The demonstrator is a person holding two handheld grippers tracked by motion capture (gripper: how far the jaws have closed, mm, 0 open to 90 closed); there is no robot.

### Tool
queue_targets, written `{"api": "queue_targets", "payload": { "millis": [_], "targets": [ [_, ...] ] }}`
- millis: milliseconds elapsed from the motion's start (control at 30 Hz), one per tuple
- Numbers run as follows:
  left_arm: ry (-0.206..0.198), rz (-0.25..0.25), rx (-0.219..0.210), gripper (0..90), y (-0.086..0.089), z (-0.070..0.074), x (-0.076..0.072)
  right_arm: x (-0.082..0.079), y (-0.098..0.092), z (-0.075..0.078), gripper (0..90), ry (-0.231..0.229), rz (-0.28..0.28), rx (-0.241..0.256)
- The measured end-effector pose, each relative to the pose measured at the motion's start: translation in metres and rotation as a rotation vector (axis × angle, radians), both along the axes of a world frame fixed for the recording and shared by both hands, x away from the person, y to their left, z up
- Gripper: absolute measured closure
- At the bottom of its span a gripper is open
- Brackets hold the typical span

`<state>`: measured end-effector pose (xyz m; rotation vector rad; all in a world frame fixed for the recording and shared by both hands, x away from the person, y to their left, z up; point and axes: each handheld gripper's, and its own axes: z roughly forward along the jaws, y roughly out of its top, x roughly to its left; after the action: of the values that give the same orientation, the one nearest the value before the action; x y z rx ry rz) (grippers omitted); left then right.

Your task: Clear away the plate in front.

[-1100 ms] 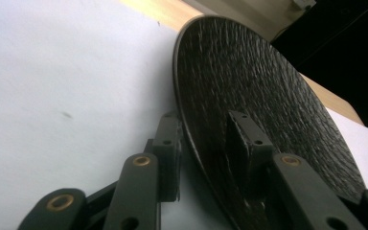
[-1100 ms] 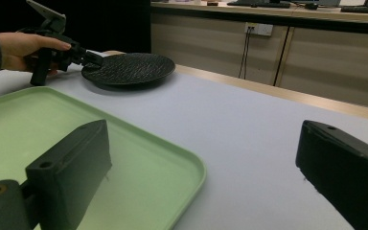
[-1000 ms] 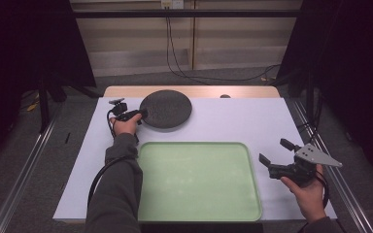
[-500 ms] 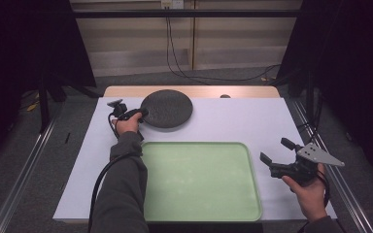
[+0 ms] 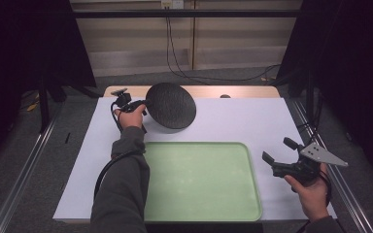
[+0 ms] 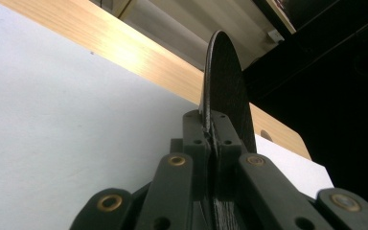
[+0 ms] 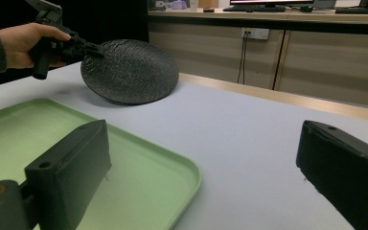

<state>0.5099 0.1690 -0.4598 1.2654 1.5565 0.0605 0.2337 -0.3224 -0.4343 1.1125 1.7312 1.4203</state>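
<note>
Plate, high view: dark textured round plate (image 5: 171, 106) at the far side of the white tabletop (image 5: 252, 121), tilted up on its near-right edge, its left rim raised
Left claw, high view: left claw (image 5: 143, 103) clamped on the plate's left rim, hand (image 5: 132, 116) just behind it
Tray, high view: green tray (image 5: 201, 179) lies toward the person from the plate, near but apart, its far edge just short of the plate's low edge
Right claw, high view: right claw (image 5: 277, 161) at the tray's right edge, well apart from the plate

Grip, left claw view: both jaws closed flat on the plate (image 6: 225, 96), which stands nearly on edge and runs straight away from the camera

Right claw, right claw view: jaws spread wide, holding nothing, above the tray (image 7: 148, 172) corner
Plate, right claw view: plate (image 7: 130, 71) leans with its low edge on the tabletop, far left of this claw

Nearer arm: left, already holding
Likely move: carry the plate toward the person and lower it flat onto the tray
</note>
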Motion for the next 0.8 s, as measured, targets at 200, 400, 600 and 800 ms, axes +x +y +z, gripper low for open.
{"api": "queue_targets", "payload": {
  "millis": [200, 400, 600, 800],
  "targets": [
    [-0.024, -0.021, 0.038, 87.5, -0.007, 0.015, 0.002, -0.001, -0.001, 0.0, 3.5, -0.001, -0.003, -0.001],
    [-0.005, -0.055, 0.089, 87.6, -0.01, 0.033, 0.004, -0.001, -0.001, 0.0, 3.2, 0.0, -0.004, -0.005],
    [-0.005, -0.063, 0.059, 87.6, -0.006, 0.043, 0.002, -0.001, -0.001, 0.0, 2.5, -0.002, -0.002, -0.004],
    [0.011, -0.108, 0.071, 87.5, -0.005, 0.056, -0.003, -0.001, -0.001, 0.001, 1.5, 0.0, -0.011, 0.007]
  ]
}}
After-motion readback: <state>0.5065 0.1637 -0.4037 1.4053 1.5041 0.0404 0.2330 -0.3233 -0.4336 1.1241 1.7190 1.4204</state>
